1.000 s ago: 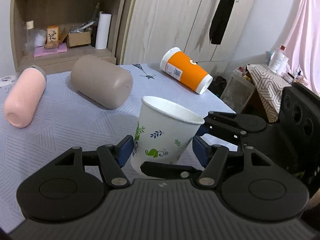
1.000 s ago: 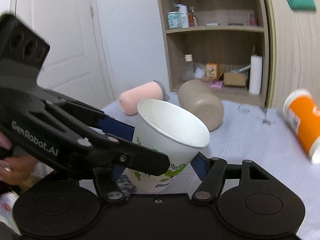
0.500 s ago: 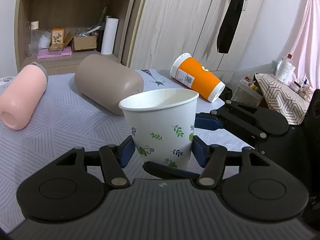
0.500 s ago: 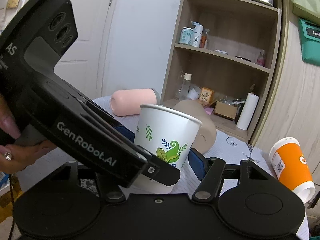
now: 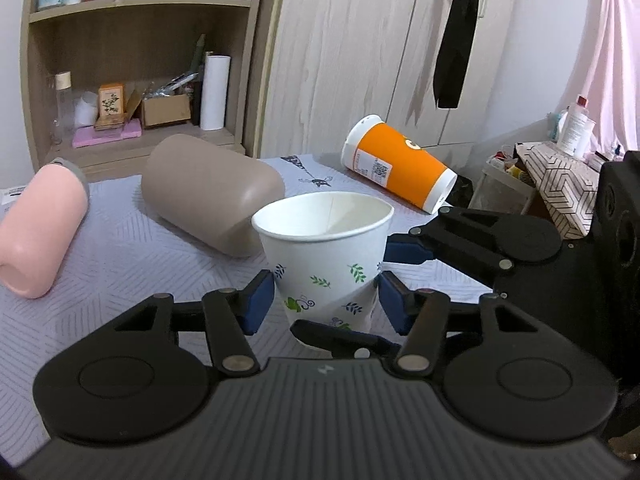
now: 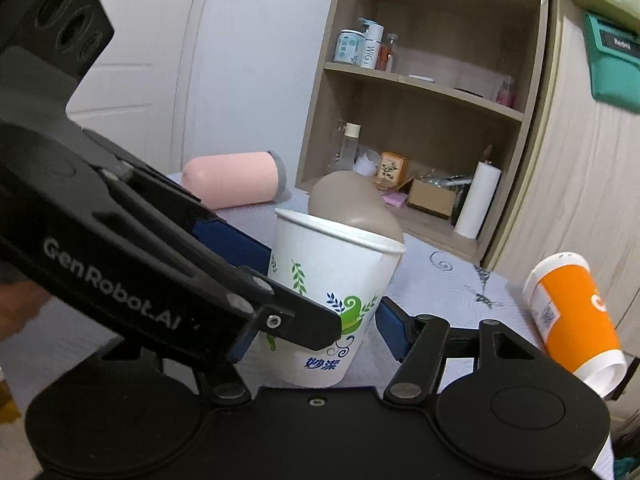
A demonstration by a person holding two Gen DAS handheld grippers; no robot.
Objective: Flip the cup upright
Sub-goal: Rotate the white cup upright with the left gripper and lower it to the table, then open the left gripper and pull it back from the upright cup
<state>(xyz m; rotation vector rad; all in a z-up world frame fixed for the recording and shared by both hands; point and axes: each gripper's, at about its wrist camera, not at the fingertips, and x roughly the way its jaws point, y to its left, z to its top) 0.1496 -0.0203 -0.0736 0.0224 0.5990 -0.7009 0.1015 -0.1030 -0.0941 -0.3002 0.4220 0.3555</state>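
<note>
A white paper cup with green and blue leaf prints (image 5: 326, 268) stands upright, mouth up, on the grey-blue tablecloth; it also shows in the right wrist view (image 6: 328, 300). My left gripper (image 5: 326, 300) is open, its blue pads on either side of the cup with small gaps. My right gripper (image 6: 316, 340) also straddles the cup from the right side, jaws apart and not pressing it. In the left wrist view the right gripper's finger (image 5: 408, 248) sits just beside the cup's wall.
Three other cups lie on their sides on the table: a pink one (image 5: 40, 232) at left, a taupe one (image 5: 212, 196) behind the paper cup, an orange one (image 5: 396, 164) at back right. A wooden shelf (image 5: 132, 60) and wardrobe stand behind.
The paper cup went from tilted to standing upright on the table. Both grippers' jaws have opened slightly off it.
</note>
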